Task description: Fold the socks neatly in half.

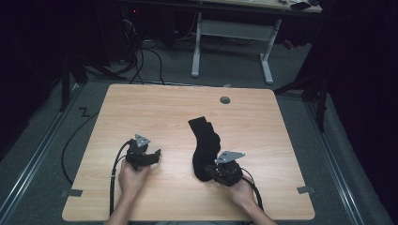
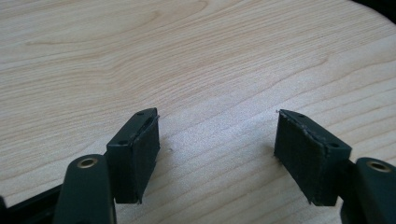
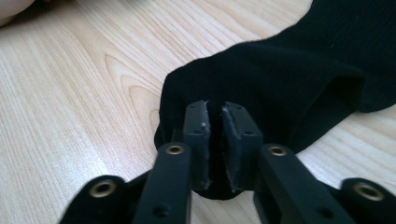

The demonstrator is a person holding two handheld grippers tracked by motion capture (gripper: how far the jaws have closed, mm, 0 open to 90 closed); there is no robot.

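You are working at a light wood-grain table (image 1: 155, 105) with rounded corners and a grey cable grommet (image 1: 225, 100) near its far edge, and it is standing on grey carpet in a dark room. Beyond it a white-legged desk (image 1: 232, 30) is standing over a tangle of cables (image 1: 141, 51); strips of grey tape (image 1: 306, 190) are sitting at the table's near corners.

A black sock (image 1: 205, 147) is lying right of centre, its cuff pointing toward the far edge and its toe end toward you. Your right gripper (image 3: 215, 140) is sitting at that near end with a fold of sock between its pads, the jaws nearly together and gripping the fabric. Your left gripper (image 2: 217, 149) is resting well apart from the sock with its jaws spread wide over bare wood. Nothing is lying between the two grippers
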